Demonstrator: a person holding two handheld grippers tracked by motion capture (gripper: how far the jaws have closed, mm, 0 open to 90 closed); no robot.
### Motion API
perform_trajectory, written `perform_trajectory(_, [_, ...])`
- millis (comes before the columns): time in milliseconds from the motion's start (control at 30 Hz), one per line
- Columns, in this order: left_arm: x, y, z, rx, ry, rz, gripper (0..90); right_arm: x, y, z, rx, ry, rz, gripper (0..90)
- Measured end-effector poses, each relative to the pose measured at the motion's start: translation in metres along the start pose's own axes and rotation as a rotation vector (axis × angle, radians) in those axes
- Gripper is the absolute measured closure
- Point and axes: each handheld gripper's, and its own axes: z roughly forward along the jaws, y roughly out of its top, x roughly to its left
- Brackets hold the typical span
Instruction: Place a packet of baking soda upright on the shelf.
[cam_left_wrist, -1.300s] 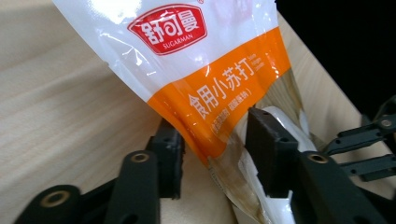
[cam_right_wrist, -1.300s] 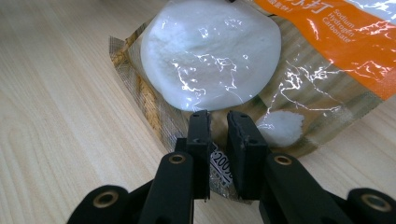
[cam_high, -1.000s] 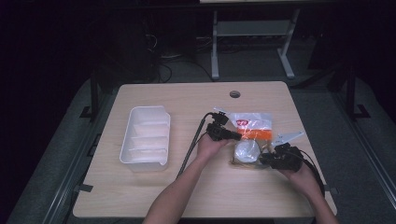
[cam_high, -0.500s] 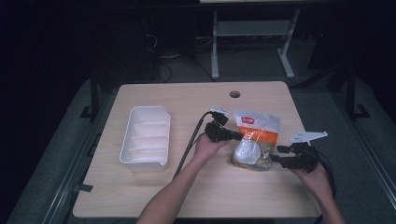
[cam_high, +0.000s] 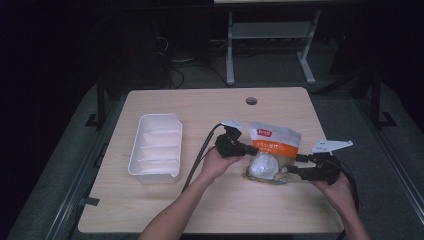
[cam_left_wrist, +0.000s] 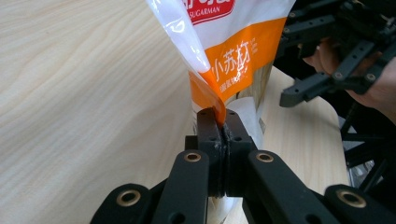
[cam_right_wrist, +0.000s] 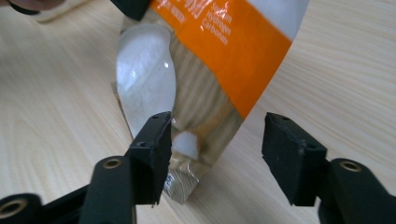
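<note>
1. One wooden counter (cam_high: 165, 205) carries everything; the landmark is the bag.
2. The white tray (cam_high: 156, 148) sits well left of the bag.
3. The orange-and-clear bag (cam_high: 274, 145) of white powder stands tilted on the counter, right of centre.
4. The left hand-held gripper (cam_left_wrist: 218, 122) is clamped on the bag's left edge.
5. The right hand-held gripper (cam_right_wrist: 215, 135), jaws just opened wider, straddles the bag's bottom right corner without pressing it.
</note>
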Motion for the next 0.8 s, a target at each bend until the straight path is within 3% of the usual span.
perform_trajectory(233, [-0.01,0.0,0.001,0.014,-0.021,0.06,88.6,-0.001,0.006,0.006,-0.027,0.057,0.008,49.2])
perform_trajectory(333, [-0.014,0.0,0.001,0.022,-0.025,0.078,88.5,0.0,0.008,0.01,-0.032,0.116,0.007,60.1])
perform_trajectory(467, [-0.015,0.0,0.002,0.033,-0.019,0.084,88.3,0.002,0.009,0.013,-0.031,0.149,0.002,67.9])
perform_trajectory(500, [-0.016,-0.001,0.002,0.037,-0.008,0.089,88.0,0.005,0.01,0.014,-0.029,0.167,-0.004,76.8])
perform_trajectory(633, [-0.015,0.0,0.0,0.042,-0.004,0.098,86.7,0.007,0.011,0.013,-0.033,0.174,-0.007,84.6])
perform_trajectory(800, [-0.016,-0.003,-0.003,0.048,0.038,0.116,75.1,0.006,0.011,0.012,-0.038,0.183,0.011,88.8])
